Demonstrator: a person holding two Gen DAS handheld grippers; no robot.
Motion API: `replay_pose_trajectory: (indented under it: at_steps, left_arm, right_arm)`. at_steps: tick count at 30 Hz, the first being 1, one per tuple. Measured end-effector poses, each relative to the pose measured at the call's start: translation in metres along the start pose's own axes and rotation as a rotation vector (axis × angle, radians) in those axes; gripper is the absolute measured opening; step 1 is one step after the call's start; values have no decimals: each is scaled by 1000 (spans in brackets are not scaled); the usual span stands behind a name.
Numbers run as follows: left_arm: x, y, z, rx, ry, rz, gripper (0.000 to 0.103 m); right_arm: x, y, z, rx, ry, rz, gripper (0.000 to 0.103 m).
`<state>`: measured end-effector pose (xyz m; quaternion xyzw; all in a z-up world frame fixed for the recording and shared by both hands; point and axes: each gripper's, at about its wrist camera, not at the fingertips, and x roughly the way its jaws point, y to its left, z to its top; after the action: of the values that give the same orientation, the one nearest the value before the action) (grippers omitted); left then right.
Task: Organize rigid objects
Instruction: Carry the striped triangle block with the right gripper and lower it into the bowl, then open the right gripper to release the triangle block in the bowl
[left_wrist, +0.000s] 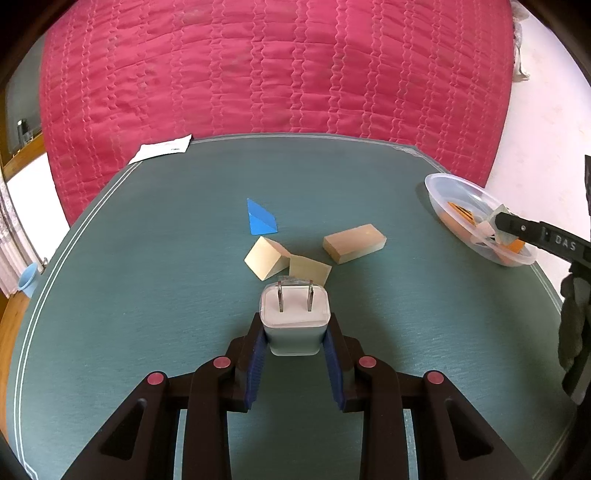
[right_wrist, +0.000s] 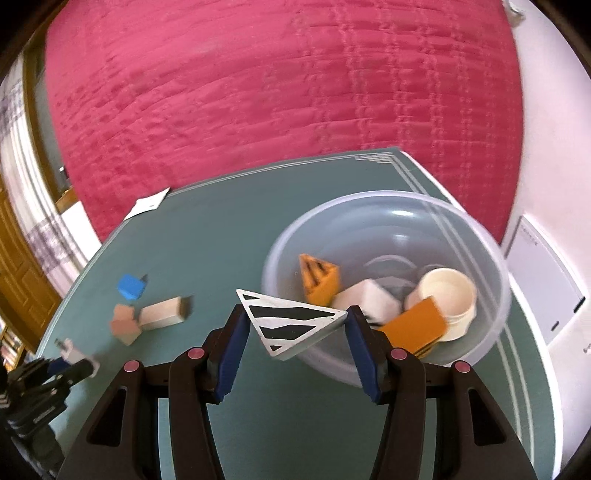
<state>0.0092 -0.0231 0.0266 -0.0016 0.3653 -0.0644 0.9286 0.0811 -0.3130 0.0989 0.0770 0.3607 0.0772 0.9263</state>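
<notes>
Left wrist: jaws of left gripper (left_wrist: 294, 328) clamped on one charger (left_wrist: 294, 314); ahead on counter (left_wrist: 110, 277), three wooden blocks, one blue wedge (left_wrist: 260, 218). Right gripper (right_wrist: 293, 325) pinching striped triangle (right_wrist: 291, 319) at bowl (right_wrist: 495, 258), holding perhaps five blurred pieces.

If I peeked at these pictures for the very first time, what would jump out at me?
The huge pink quilted bedspread behind the green table grabs you first. Next, the zebra-striped triangle block pinched in the right gripper beside the clear plastic bowl, and the white plug charger clamped in the left gripper.
</notes>
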Motion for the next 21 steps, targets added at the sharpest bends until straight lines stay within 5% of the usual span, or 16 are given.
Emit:
replay_pose_trajectory:
  at_steps: [12,21]
  left_arm:
    - [0,-6,1,4,0,-5,32]
    - [0,-11,4,6,-5,-5,32]
  right_arm:
    - [30,-23,7,2,27,-104,55]
    - [17,-32,8,4,-34,-163,63]
